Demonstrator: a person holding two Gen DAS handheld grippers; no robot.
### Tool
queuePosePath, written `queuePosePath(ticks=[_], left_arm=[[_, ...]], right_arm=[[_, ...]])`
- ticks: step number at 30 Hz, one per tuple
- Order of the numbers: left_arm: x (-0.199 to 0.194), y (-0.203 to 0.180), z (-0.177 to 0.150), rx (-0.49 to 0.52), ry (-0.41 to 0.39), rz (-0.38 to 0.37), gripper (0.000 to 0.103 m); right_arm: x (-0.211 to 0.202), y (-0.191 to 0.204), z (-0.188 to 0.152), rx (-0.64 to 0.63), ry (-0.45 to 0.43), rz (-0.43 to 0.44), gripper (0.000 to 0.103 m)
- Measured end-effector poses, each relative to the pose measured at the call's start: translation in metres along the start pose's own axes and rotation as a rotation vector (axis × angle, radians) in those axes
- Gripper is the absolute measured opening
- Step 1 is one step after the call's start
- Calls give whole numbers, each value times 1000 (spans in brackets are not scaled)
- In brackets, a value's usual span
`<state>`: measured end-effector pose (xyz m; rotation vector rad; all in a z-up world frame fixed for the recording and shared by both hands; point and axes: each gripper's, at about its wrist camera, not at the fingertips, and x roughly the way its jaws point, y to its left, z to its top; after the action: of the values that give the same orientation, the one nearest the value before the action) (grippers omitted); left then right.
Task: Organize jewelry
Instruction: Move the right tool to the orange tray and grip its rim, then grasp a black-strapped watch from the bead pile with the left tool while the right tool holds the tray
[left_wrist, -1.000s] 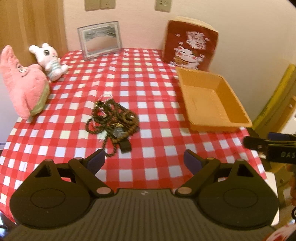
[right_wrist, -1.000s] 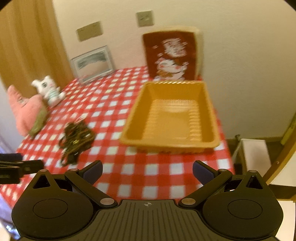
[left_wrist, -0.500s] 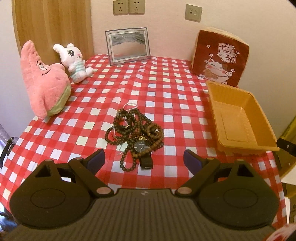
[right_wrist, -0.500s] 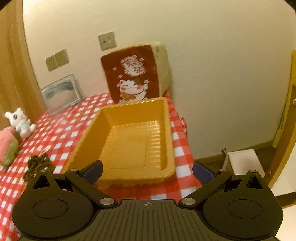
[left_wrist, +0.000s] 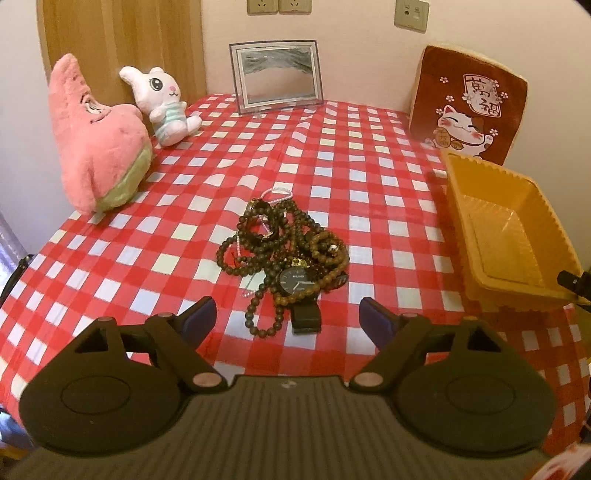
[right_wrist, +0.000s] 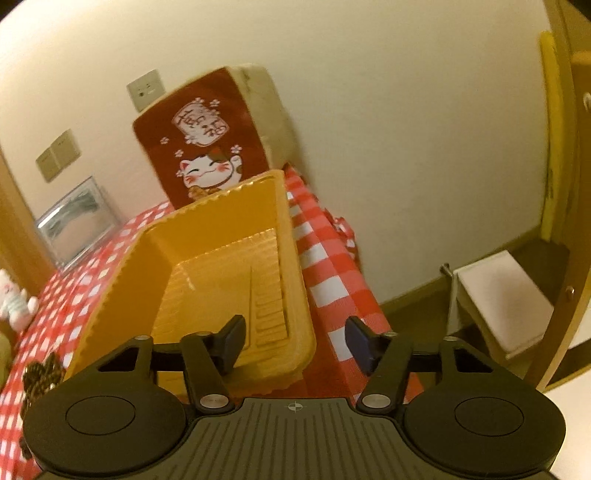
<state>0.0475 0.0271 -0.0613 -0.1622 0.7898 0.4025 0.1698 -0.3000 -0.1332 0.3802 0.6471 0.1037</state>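
The jewelry pile (left_wrist: 286, 260), a tangle of bead strands with a watch (left_wrist: 295, 284) at its lower edge, is lying at the centre of the left wrist frame on the checked counter (left_wrist: 369, 147). The left gripper (left_wrist: 287, 314) is hovering just below it, released and holding nothing. The right gripper (right_wrist: 295, 343) is likewise spread wide, straddling the lower right corner of the yellow tray (right_wrist: 221, 280).

The strands are looking interlocked, so pinching one could drag the whole heap, and a grip on the thin tray rim might tip it.

Compared with half a second ago, the left gripper is sitting closer to the pile, and the right has closed in on the tray and tilted.
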Motion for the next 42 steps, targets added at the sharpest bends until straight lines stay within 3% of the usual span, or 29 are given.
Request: queuePosePath(ticks=[10,14,21,30,37,42], left_arm=[[39,8,13,66,34,-71,78],[48,11,15,92,40,-83,77],[55,16,10,124,56,-111,75],[51,17,-3,160,60,-142,58],[53,9,-6,198,61,-181,50],[65,5,-7,184,100,-175,37]], right_arm=[[20,12,-6,43,-30,-56,35],[25,16,-4,35,-42,-71,8],[15,18,1,-2,-34,-56,5],[-14,33,9,-110,-14,-22,6],[-27,43,5,-119,8,-17,6],[-32,48,3,-128,15,-17,6]])
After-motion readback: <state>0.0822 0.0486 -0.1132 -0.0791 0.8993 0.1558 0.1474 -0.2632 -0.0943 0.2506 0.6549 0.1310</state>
